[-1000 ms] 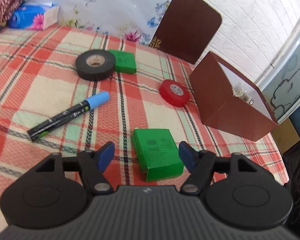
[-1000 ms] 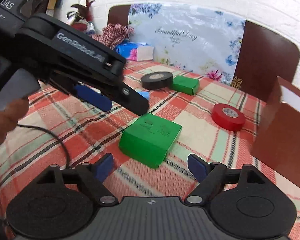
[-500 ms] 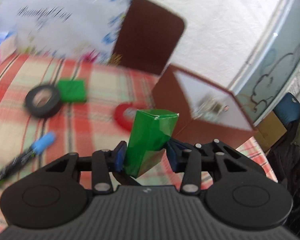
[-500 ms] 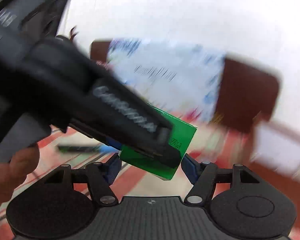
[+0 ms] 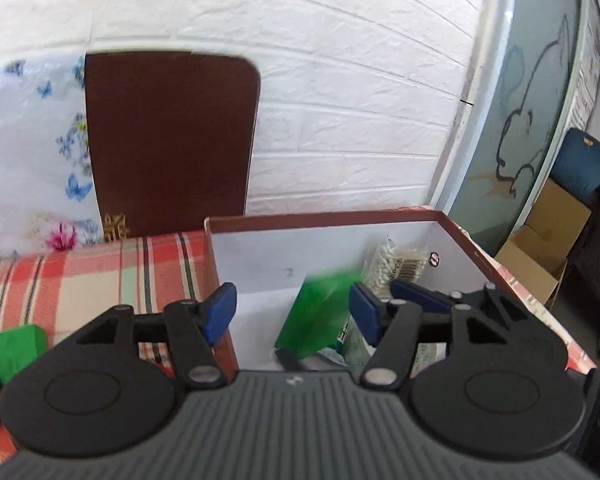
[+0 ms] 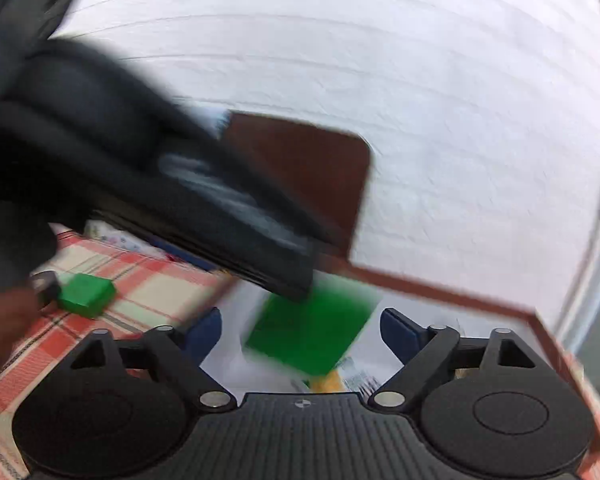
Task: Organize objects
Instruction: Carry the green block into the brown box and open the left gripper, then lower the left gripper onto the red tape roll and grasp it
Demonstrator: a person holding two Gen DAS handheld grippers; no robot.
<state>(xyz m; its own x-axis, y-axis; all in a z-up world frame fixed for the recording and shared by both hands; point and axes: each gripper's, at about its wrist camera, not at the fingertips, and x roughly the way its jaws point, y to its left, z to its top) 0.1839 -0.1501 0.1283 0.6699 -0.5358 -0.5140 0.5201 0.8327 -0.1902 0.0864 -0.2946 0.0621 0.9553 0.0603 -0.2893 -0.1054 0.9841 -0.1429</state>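
Green box (image 5: 320, 316) has left the spread left gripper (image 5: 292, 312), inside brown box (image 5: 324, 218).

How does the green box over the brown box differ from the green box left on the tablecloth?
The green box in the brown box opening is blurred and tilted on edge, free between the open left gripper pads; the green box on the tablecloth looks sharper and lies flat on the plaid cloth, outside the brown box. Both are plain green and look alike.
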